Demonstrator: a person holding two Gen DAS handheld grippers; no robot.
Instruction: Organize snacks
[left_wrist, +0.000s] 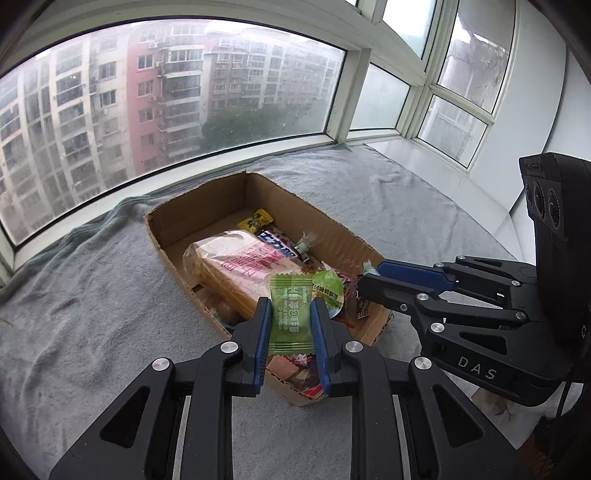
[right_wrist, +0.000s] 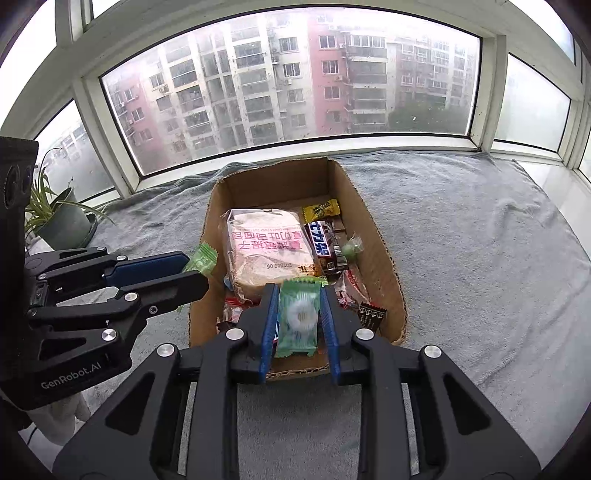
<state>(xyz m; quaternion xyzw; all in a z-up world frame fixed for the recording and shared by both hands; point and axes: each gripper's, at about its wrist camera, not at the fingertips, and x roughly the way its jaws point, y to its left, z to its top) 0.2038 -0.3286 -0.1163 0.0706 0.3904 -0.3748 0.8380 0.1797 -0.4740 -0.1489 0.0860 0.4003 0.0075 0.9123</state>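
Green wrappers fill both grippers: the left gripper (left_wrist: 290, 325) clamps a green plum-tablet packet (left_wrist: 289, 314), and the right gripper (right_wrist: 300, 317) pinches a pale green ring-candy packet (right_wrist: 299, 317). Just beyond and beneath both fingertips sits the cardboard box (right_wrist: 373, 236) of snacks, on a grey towel-covered surface (right_wrist: 480, 236).
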